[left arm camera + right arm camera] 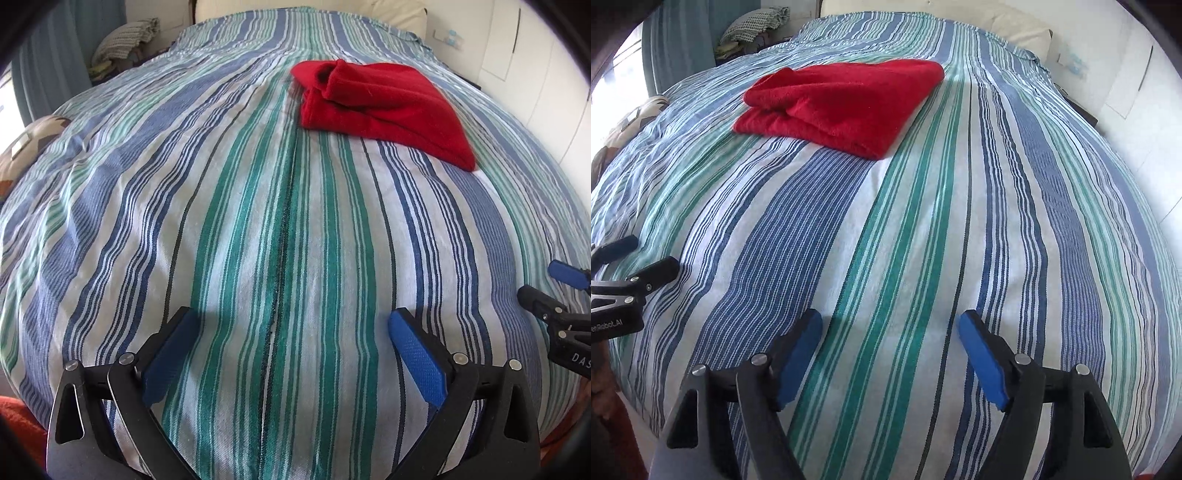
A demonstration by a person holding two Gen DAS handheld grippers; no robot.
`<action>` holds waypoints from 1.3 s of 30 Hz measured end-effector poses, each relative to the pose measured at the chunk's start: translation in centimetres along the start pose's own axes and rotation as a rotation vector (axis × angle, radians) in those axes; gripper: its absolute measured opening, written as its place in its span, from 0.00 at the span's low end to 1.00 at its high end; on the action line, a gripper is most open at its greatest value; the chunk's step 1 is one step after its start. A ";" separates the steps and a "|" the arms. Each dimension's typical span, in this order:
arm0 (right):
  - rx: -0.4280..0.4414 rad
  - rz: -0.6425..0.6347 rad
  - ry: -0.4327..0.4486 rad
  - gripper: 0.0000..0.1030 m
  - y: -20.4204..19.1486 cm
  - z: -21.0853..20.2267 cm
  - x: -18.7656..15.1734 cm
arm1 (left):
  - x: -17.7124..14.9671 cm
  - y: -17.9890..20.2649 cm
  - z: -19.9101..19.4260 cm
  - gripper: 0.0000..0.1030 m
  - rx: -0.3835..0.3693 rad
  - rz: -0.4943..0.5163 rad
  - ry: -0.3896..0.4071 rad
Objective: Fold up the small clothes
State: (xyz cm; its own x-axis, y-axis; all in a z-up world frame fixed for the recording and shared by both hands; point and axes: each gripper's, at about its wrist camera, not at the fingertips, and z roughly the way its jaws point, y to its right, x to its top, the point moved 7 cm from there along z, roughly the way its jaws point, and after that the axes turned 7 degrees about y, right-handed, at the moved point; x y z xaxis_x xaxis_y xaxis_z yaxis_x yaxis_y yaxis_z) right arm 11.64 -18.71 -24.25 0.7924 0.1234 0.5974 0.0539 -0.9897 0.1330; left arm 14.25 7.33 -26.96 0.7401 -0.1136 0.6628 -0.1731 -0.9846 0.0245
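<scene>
A red fleece garment [384, 107] lies folded in a compact bundle on the striped bedspread [258, 221], far ahead and right of my left gripper [291, 321]. In the right wrist view the garment [842, 103] lies ahead and to the left of my right gripper [890, 325]. Both grippers are open and empty, held low over the near part of the bed, well short of the garment. The right gripper's fingers [554, 306] show at the right edge of the left wrist view. The left gripper's fingers [631, 266] show at the left edge of the right wrist view.
A cream pillow [1008, 26] lies at the head of the bed. A folded checked blanket [753, 22] sits at the far left by a blue curtain [676, 40]. A patterned cushion [29, 144] lies at the bed's left edge. White wall panels [535, 74] run along the right.
</scene>
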 end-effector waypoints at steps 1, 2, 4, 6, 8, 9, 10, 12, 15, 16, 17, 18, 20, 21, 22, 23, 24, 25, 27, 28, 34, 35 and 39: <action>-0.001 -0.004 -0.005 0.75 0.0 0.0 -0.1 | 0.0 0.0 0.0 1.00 0.002 0.001 0.002; -0.003 -0.006 -0.009 0.75 -0.1 0.2 -0.1 | 0.0 0.0 0.0 1.00 0.004 0.002 0.003; -0.006 -0.005 -0.014 0.76 -0.1 0.2 -0.2 | 0.0 0.1 0.1 1.00 0.007 0.006 0.006; -0.008 0.000 -0.016 0.78 0.0 0.2 -0.3 | -0.1 0.1 0.1 1.00 0.008 0.010 0.008; -0.009 0.005 -0.018 0.79 0.1 0.3 -0.3 | -0.1 0.2 0.1 1.00 0.007 0.013 0.009; -0.009 0.009 -0.019 0.80 0.1 0.3 -0.4 | -0.2 0.1 0.0 1.00 0.007 0.014 0.009; -0.007 0.012 -0.020 0.80 0.2 0.3 -0.4 | -0.1 0.2 0.0 1.00 0.007 0.014 0.008; -0.001 0.026 -0.020 0.81 0.3 0.4 -0.4 | -0.1 0.2 0.0 1.00 0.011 0.009 -0.002; 0.015 0.051 -0.015 0.83 0.6 0.5 -0.5 | -0.1 0.3 -0.4 1.00 0.023 0.000 -0.047; 0.021 0.059 -0.016 0.84 0.7 0.5 -0.6 | 0.1 0.2 -0.7 0.99 0.025 -0.003 -0.064; 0.030 0.069 -0.017 0.84 0.8 0.4 -0.6 | 0.4 0.1 -1.0 0.99 0.022 -0.009 -0.072; 0.041 0.081 -0.018 0.85 0.8 0.3 -0.6 | 1.2 0.1 -1.3 0.99 0.008 -0.025 -0.070; 0.061 0.102 -0.018 0.85 1.0 0.2 -0.5 | 4.3 -0.1 -1.7 0.99 -0.044 -0.083 -0.034; 0.073 0.114 -0.017 0.85 1.1 0.1 -0.4 | 6.2 -0.3 -1.7 0.99 -0.070 -0.113 -0.010; 0.083 0.123 -0.021 0.85 1.2 0.1 -0.2 | 8.6 -0.5 -1.5 0.99 -0.093 -0.142 0.015; 0.098 0.140 -0.026 0.85 1.4 0.0 0.0 | 11.0 -0.6 -1.1 0.99 -0.111 -0.167 0.030; 0.113 0.159 -0.026 0.85 1.6 0.0 0.3 | 13.3 -0.6 -0.5 0.99 -0.128 -0.188 0.040; 0.136 0.186 -0.022 0.85 1.8 -0.1 0.8 | 15.4 -0.5 0.2 0.99 -0.151 -0.205 0.047; 0.168 0.223 -0.012 0.85 2.3 0.0 2.1 | 19.6 0.0 2.6 0.99 -0.204 -0.224 0.050; 0.180 0.238 -0.003 0.85 2.6 0.1 3.0 | 20.9 0.3 4.2 0.99 -0.213 -0.220 0.036; 0.319 0.406 0.101 0.85 5.9 2.7 10.8 | 21.0 -1.1 14.9 0.99 -0.146 -0.226 -0.173; 0.362 0.458 0.120 0.85 6.6 3.7 12.4 | 20.6 -1.2 15.5 0.99 -0.175 -0.234 -0.196; 0.501 0.582 0.130 0.85 7.7 9.6 17.6 | 20.3 -0.5 15.0 0.91 -0.247 -0.206 -0.165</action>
State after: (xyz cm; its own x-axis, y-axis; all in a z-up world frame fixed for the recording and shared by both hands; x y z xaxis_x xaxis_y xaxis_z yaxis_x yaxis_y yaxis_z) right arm 31.89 -24.90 -20.31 0.7018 -0.4488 0.5532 -0.0559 -0.8089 -0.5853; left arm 39.14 3.57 -24.71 0.8674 0.0442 0.4957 -0.1463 -0.9294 0.3389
